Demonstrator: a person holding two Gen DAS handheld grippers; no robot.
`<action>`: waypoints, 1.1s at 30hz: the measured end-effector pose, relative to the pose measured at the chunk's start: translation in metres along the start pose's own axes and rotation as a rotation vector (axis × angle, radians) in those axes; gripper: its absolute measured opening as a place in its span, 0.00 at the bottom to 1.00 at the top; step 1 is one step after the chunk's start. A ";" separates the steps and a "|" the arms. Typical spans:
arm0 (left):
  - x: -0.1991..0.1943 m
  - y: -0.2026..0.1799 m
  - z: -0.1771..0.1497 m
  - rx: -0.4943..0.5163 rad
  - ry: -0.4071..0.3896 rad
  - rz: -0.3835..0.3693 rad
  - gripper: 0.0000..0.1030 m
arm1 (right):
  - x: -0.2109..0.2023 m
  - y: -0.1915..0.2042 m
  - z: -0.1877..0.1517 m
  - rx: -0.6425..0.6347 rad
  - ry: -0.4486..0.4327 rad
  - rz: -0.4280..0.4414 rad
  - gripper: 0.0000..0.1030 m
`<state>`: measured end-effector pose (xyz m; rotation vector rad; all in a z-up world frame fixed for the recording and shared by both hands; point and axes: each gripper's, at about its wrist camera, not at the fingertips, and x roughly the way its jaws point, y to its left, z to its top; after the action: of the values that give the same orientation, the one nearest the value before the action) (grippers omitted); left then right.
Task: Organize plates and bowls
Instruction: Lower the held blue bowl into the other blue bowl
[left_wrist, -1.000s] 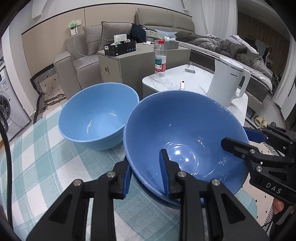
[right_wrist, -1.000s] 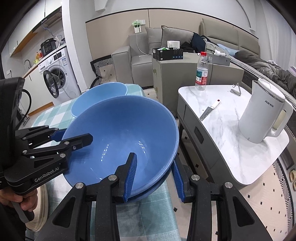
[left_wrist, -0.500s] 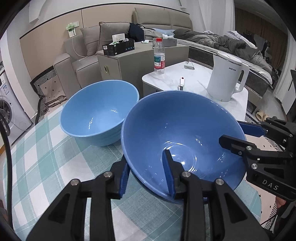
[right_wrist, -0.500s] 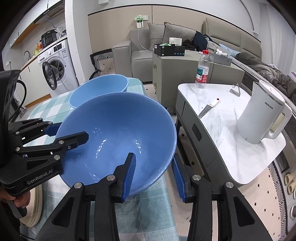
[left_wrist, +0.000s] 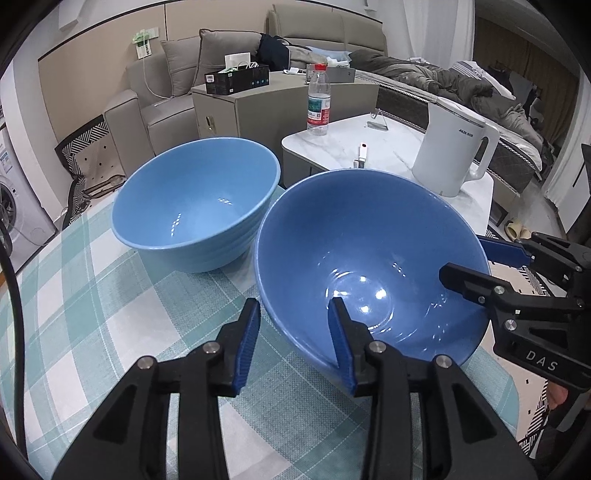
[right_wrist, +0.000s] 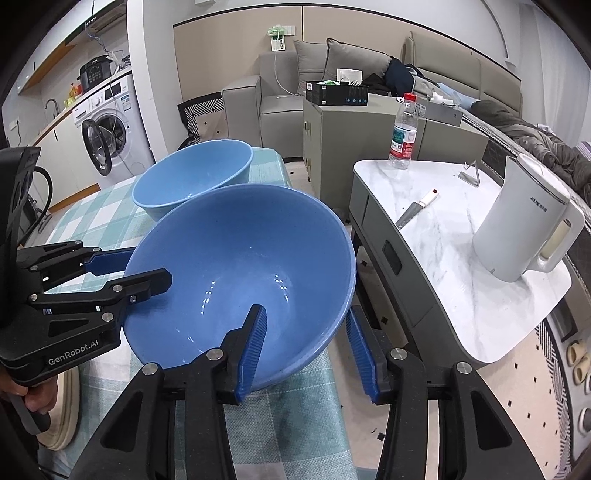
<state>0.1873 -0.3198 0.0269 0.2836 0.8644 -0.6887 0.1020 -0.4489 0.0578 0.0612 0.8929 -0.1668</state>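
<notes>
The deep blue glazed ceramic bowl (left_wrist: 369, 266) sat on the checked-cloth surface (left_wrist: 92, 295) just beside the lighter blue bowl (left_wrist: 195, 214) (presumably for nesting). The left hand-held gripper (left_wrist: 293, 341) and right hand-held gripper (right_wrist: 304, 349) straddled its rim, jaws just opened, pads clear.

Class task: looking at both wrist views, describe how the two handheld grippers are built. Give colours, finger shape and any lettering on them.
Both the left gripper and the right gripper are black linkage frames with silver rivets and blue ribbed finger pads. White lettering marks their sides: "GenRobot.AI" on the left, "DAS" on the right. A black cable runs beside the left one.
</notes>
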 end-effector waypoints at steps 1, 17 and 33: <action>0.000 0.001 0.000 -0.005 0.001 -0.001 0.38 | 0.001 -0.001 0.000 0.005 0.000 0.006 0.45; 0.010 0.006 -0.004 -0.039 0.018 -0.053 0.35 | 0.014 -0.006 -0.003 0.054 0.013 0.081 0.45; 0.009 0.001 -0.003 -0.021 0.013 -0.055 0.32 | 0.013 -0.003 -0.003 0.042 0.007 0.089 0.45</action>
<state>0.1900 -0.3218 0.0184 0.2468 0.8943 -0.7297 0.1078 -0.4530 0.0457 0.1409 0.8917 -0.1022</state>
